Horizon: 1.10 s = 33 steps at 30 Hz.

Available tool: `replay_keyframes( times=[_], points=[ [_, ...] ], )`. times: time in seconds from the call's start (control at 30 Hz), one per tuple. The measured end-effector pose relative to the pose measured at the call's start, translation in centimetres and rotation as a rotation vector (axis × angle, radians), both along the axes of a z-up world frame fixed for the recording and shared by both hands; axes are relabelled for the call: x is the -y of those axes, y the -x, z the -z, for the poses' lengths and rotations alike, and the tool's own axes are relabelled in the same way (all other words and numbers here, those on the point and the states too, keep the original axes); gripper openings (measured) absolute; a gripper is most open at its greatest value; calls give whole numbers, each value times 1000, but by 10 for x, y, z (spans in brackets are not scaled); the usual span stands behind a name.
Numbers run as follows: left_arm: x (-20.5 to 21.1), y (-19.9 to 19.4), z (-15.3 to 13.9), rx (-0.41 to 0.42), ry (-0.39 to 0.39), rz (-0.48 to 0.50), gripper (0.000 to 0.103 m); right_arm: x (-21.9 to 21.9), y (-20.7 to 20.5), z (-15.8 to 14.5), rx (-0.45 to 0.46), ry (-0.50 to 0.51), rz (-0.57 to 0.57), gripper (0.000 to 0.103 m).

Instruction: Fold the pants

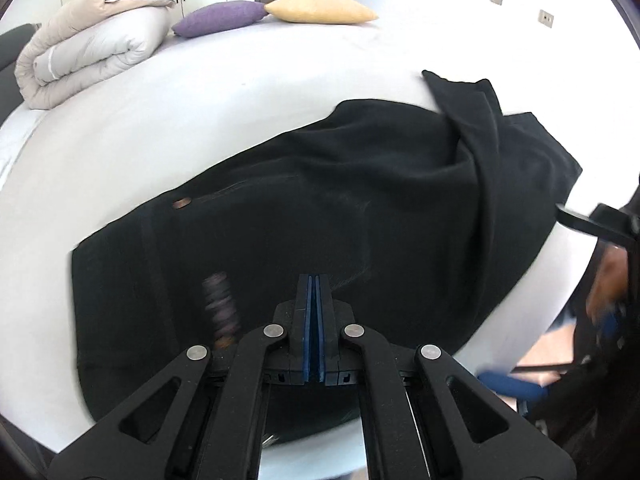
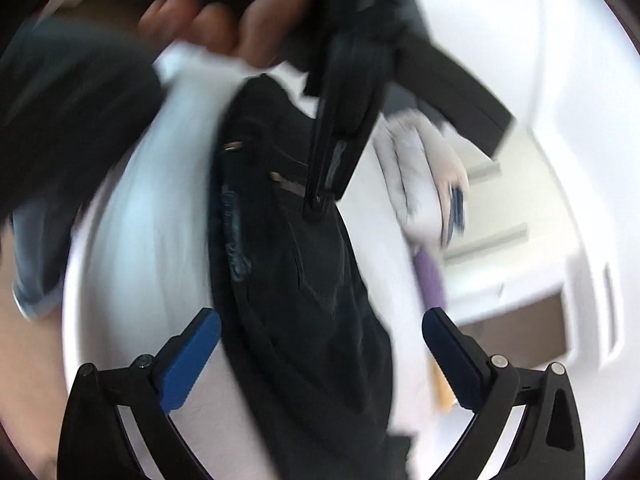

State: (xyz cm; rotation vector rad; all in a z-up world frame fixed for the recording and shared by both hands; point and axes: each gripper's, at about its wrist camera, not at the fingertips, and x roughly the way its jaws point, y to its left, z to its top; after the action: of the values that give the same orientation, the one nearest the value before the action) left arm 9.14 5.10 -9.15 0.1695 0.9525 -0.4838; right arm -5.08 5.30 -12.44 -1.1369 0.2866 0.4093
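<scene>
The left tool has its fingers together above the black pants on the bed; the right tool stands apart, empty.

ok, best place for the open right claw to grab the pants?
Probably the bunched leg ends of the black pants: they rise in a ridge off the white bed, unlike the flat waist. Come from the bed edge with the right claw.

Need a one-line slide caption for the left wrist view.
Shut left gripper over black pants spread on a white bed.
</scene>
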Motion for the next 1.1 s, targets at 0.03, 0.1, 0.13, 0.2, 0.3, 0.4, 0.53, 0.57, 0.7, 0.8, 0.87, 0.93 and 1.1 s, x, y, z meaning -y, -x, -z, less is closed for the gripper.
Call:
replay_keyframes(
  times=[0.03,0.1,0.13,0.2,0.3,0.4,0.53,0.57,0.7,0.8,0.87,0.93,1.1],
  points=[
    [4,-1,4,-18,9,5,1,8,-2,-7,-24,-56,39,101],
    [19,-5,23,-71,18,12,1,36,-12,-24,-96,-198,146,98],
    [24,-7,34,-94,9,6,1,53,-21,-33,-134,-271,208,97],
    [21,-8,42,-92,55,-29,1,104,-54,-52,-250,-465,374,95],
    [4,-14,47,-166,208,-96,1,175,-110,-72,-382,-700,582,79],
    [4,-15,48,-166,240,-113,1,242,-179,-83,-462,-882,799,79],
    [12,-8,50,-133,208,-126,1,303,-269,-79,-559,-1078,1039,79],
    [7,-3,54,-130,208,-130,1,305,-283,-75,-560,-1070,1086,79],
    [0,4,57,-125,197,-131,1,309,-340,-57,-579,-1010,1201,77],
    [3,2,59,-118,184,-126,1,321,-370,-42,-588,-938,1306,77],
    [3,3,59,-110,177,-123,1,317,-382,-28,-606,-894,1359,77],
    [4,2,60,-106,178,-124,1,310,-387,-20,-582,-853,1377,78],
    [0,4,61,-102,192,-123,1,305,-385,-24,-547,-866,1337,48]
  ],
)
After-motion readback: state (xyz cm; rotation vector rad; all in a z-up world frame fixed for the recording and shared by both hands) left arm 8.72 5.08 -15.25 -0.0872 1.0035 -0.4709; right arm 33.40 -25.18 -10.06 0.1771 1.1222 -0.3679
